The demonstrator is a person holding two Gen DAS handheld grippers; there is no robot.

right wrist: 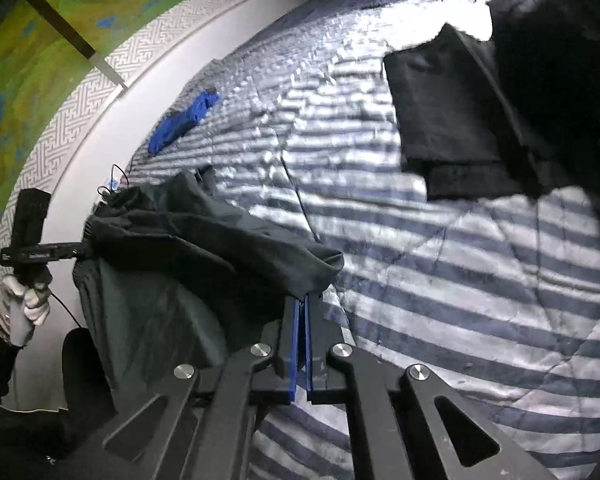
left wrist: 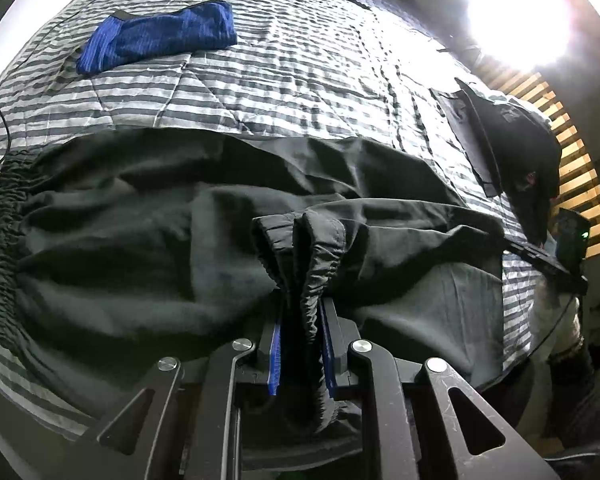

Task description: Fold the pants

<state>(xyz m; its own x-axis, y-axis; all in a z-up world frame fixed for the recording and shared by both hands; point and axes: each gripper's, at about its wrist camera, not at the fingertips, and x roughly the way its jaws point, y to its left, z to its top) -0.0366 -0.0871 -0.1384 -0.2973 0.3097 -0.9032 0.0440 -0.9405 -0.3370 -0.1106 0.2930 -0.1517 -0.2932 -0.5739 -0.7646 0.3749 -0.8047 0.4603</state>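
Now, left gripper (left wrist: 300, 320): clamped on bunched elastic cuffs of black pants (left wrist: 160, 216).
Right gripper (right wrist: 303, 308): pads together, pinching pants' edge.
Pants: spread across striped quilt (left wrist: 280, 72), centre to 9 o'clock.
Writing: none legible.

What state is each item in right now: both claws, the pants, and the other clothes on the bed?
Left claw: shut on the bunched elastic cuffs of the black pants.
Right claw: shut on a fold edge of the black pants.
Black pants: partly folded, cuffs lifted over the body, waistband on the bed.
Blue garment: folded, lying flat.
Dark garment: folded, lying flat.
Striped quilt: spread out, wrinkled.
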